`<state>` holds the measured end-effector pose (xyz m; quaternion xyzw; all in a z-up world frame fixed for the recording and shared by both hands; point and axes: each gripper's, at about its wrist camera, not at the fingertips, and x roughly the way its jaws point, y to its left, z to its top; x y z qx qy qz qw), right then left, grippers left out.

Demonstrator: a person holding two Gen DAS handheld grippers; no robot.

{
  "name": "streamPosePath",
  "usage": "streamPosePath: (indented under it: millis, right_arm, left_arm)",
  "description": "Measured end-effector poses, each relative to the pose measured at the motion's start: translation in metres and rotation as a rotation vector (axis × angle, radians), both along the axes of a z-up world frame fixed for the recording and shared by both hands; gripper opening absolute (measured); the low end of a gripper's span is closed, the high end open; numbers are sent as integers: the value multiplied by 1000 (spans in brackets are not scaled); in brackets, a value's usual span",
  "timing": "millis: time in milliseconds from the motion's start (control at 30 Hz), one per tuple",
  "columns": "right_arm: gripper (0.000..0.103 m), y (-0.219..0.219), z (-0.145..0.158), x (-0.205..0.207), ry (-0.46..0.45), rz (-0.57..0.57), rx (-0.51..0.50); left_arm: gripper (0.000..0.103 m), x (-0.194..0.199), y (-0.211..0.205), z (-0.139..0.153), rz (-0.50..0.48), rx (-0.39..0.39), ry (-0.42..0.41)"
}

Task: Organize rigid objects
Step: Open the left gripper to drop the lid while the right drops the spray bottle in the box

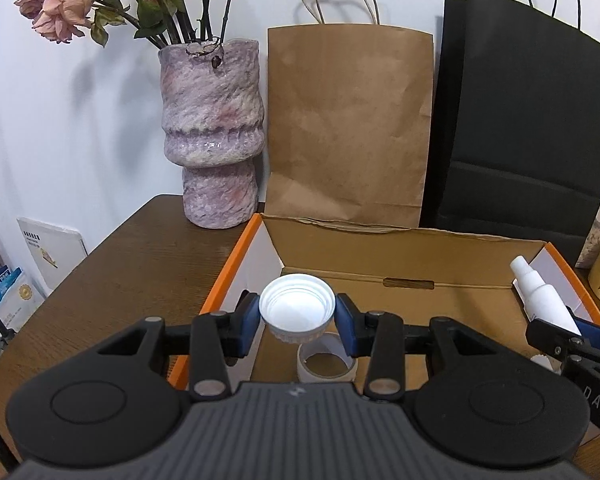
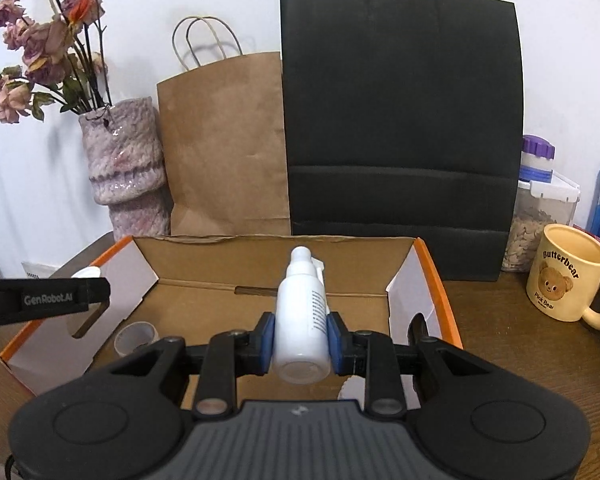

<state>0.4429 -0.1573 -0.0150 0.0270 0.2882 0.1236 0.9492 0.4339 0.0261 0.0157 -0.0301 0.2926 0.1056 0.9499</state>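
White lid [image 1: 297, 309] clenched in left tongs [image 1: 297, 316], spray bottle [image 2: 301, 320] in right tongs [image 2: 301, 344], both over cardboard box [image 2: 204, 304] w/ tape roll [image 1: 327, 364] inside.

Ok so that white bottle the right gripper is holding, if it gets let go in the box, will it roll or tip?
The white bottle looks round and smooth, so laid on its side in the cardboard box it would probably roll. It seems rigid: the right gripper pads leave no visible dent. Stood up, its narrow base might tip easily.
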Motion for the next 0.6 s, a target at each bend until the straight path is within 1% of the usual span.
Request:
streamPosePath:
  millis: [33, 67, 100, 133, 167, 200, 233, 300, 600]
  right_arm:
    - [27, -1, 0, 1, 6, 3, 2]
    - [27, -1, -1, 1, 13, 3, 4]
    - [30, -2, -1, 2, 16, 2, 5]
    - [37, -3, -1, 2, 17, -3, 2]
    - [64, -4, 0, 2, 15, -11, 0]
    - [92, -5, 0, 2, 7, -19, -4]
    - [100, -5, 1, 1, -4, -21, -6]
    - [103, -6, 2, 0, -8, -25, -5]
    - [103, -6, 5, -1, -9, -29, -14]
  left_arm:
    - [44, 1, 0, 0, -3, 4, 4]
    - [51, 1, -1, 1, -1, 10, 9]
    - [74, 2, -1, 1, 3, 16, 14]
    - [92, 2, -1, 1, 7, 22, 10]
    - [98, 1, -2, 2, 11, 31, 1]
    - [103, 0, -2, 3, 15, 35, -4]
    - [103, 0, -1, 4, 16, 34, -8]
    - [103, 0, 0, 5, 19, 29, -3]
    - [103, 0, -1, 6, 14, 29, -2]
